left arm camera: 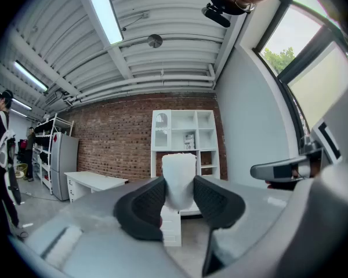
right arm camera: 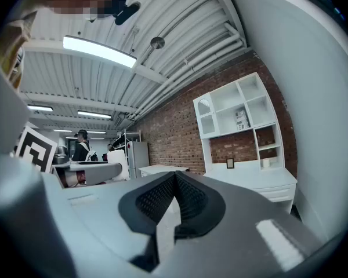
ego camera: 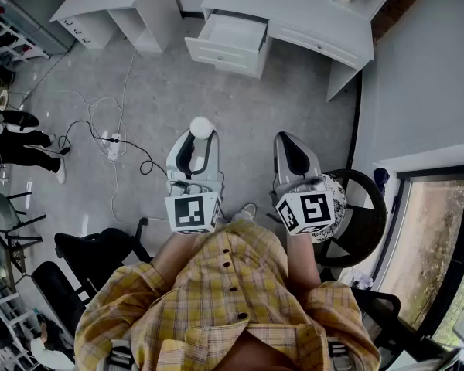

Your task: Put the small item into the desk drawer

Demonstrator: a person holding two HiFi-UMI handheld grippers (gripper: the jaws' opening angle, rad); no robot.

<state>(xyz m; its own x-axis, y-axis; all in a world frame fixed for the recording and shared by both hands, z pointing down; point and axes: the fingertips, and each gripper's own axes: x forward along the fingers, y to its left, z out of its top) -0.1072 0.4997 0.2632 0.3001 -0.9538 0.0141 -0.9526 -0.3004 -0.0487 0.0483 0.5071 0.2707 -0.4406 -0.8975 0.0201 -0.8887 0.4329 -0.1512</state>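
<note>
Your left gripper [left arm camera: 178, 197] pinches the small white item [left arm camera: 179, 175] between its jaws; your right gripper [right arm camera: 175, 197] has its jaws pressed together, empty. The open desk drawer [ego camera: 219, 53] lies ahead, well apart from both.
</note>
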